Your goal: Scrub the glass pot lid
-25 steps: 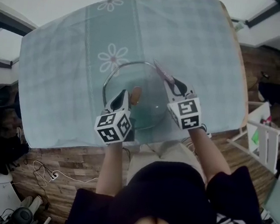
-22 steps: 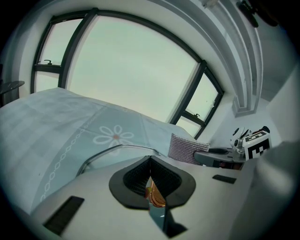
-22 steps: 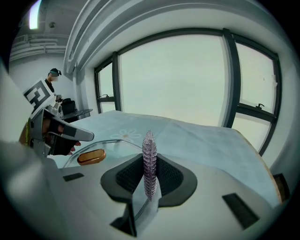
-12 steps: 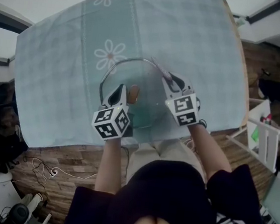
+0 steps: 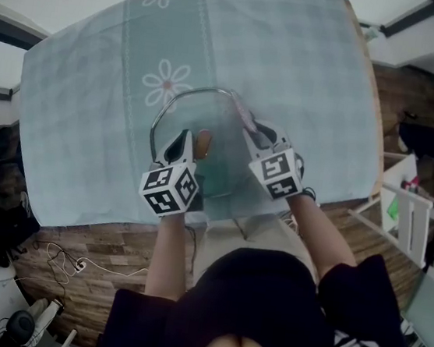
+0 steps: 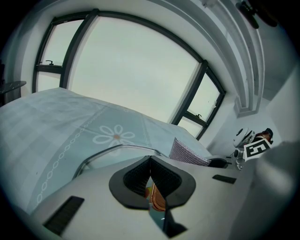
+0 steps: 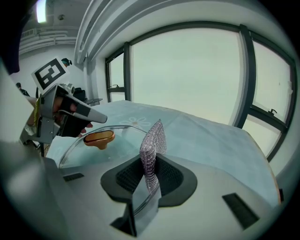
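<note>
Glass pot lid (image 5: 193,115) (image 7: 117,140) (image 6: 115,151): lies flat on the table, knob up, near the table's front edge and just in front of the person; its metal rim curves round clear glass.
Knob (image 5: 202,143) (image 7: 99,137) (image 6: 158,198): brown and oblong, at the lid's middle, just right of the left gripper's fingers in the head view.
Left gripper (image 5: 183,145) (image 6: 150,161): reaches over the lid's near left part. Its jaws are drawn together, the tips meeting, and the knob's brown edge sits in the narrow wedge between the pads.
Right gripper (image 5: 257,130) (image 7: 150,164): reaches over the lid's right side, with the rim passing under it. The jaws are pressed onto the scrubbing cloth, with no gap beside it.
Scrubbing cloth (image 5: 242,113) (image 7: 152,143) (image 6: 187,151): a pale purple mesh, folded, sticking out beyond the jaw tips above the lid's far right rim. Whether it touches the glass cannot be told.
Tablecloth (image 5: 292,76): pale teal check, covering the whole tabletop under the lid.
Daisy print (image 5: 165,82) (image 6: 115,137): white petals with a reddish centre, on the cloth just beyond the lid's far left rim.
Grippers to each other: near, on either side of the knob, not touching.
Windows (image 7: 187,75): large, dark-framed and bright, beyond the table's far side.
Floor (image 5: 98,248): brown wood planks, with cables lying on it at the left.
</note>
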Available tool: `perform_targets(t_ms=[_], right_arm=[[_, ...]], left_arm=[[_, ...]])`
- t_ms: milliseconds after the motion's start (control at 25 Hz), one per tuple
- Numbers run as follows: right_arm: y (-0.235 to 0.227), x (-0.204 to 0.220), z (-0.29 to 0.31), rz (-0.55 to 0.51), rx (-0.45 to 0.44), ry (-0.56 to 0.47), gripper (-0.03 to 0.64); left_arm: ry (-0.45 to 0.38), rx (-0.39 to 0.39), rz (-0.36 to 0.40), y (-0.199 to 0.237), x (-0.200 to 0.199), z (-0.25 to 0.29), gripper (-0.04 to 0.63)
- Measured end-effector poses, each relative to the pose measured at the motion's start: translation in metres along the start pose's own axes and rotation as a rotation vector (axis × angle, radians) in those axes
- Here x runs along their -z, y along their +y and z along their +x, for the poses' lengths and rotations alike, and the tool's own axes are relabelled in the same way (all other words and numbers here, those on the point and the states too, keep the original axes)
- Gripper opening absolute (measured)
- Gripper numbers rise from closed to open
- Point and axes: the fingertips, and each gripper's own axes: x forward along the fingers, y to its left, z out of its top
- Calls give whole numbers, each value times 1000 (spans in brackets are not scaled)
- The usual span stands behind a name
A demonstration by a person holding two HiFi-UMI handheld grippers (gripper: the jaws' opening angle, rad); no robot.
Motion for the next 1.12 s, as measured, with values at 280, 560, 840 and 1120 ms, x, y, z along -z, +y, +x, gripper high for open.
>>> perform_targets(t_ms=[280,560,840,1120], right_arm=[[8,4,-1,-57,-19,12,80],[32,14,-11,-143,-57,20,80],[47,22,-21,-140,-71,16,80],[69,32,-31,-169,-101,21,80]], left_arm=[[-16,-14,-13,4,2,-11,0],[-17,-4,-8,1,8,-19,0],[-13,3,-1,3,11,-30,0],[-6,5,-3,7,19,-46,0]])
